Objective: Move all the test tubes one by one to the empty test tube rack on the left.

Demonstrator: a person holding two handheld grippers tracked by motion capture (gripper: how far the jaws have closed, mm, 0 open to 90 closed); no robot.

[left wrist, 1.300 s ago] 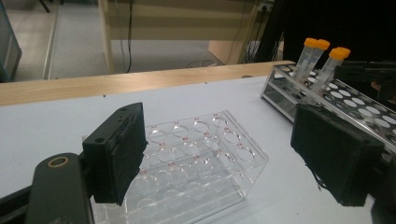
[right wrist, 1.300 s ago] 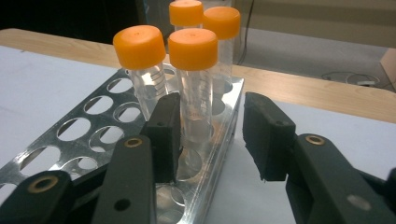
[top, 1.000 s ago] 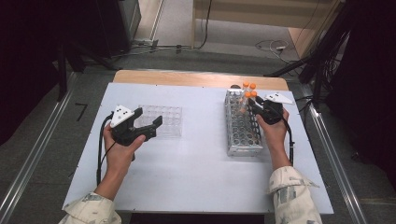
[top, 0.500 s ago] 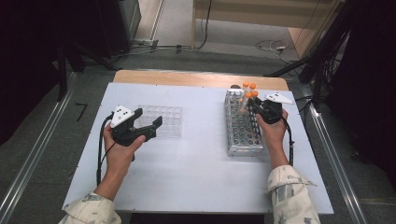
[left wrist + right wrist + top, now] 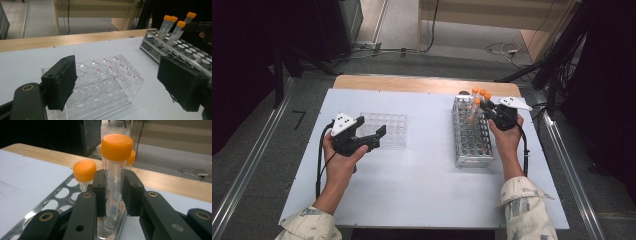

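A metal tube rack [image 5: 472,145] stands right of the table's middle, with several orange-capped clear tubes [image 5: 479,95] at its far end. My right gripper [image 5: 486,106] is at that end, and its jaws [image 5: 115,195] are shut on one upright tube [image 5: 115,165] just below its orange cap. That tube's lower part sits in the rack [image 5: 62,200]. My left gripper [image 5: 372,127] hovers open over the near edge of a clear plastic well rack [image 5: 387,127]. Nothing is between its pads [image 5: 61,82], and the clear rack [image 5: 105,82] holds no tubes.
A white sheet [image 5: 422,190] covers the table, with a strip of bare wood [image 5: 412,84] along the far edge. Cables trail from both grippers. Dark equipment and floor cables lie beyond the table, and metal rails run along both sides.
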